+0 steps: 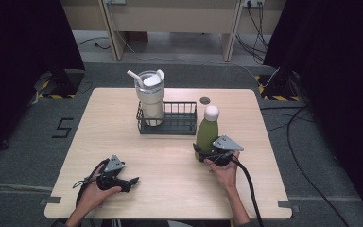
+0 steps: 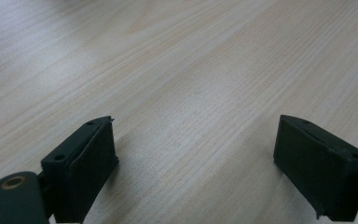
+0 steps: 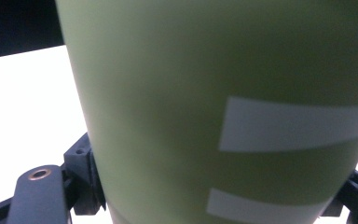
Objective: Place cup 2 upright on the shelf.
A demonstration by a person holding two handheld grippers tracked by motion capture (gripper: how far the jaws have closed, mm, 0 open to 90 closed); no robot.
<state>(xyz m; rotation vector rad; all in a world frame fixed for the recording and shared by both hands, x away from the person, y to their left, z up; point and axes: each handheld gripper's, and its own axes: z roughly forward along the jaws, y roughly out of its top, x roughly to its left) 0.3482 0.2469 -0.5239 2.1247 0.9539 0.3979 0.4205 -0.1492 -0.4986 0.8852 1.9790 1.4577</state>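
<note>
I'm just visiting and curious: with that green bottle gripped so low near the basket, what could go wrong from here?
1. The right gripper holds the green bottle near its base, so the tall bottle might tip when lifted.
2. The wire basket stands close behind; the bottle could knock its rim.
3. The cream tumbler already fills the basket's left end, so the bottle may bump it going in.

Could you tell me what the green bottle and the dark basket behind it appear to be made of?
The green bottle, clamped in the right gripper, looks like painted metal with a matte finish: smooth, even colour, no glare, white printed bars; coated plastic is possible. Its white cap looks like plastic. The basket looks like dark coated metal wire, with thin bars and open gaps.
</note>
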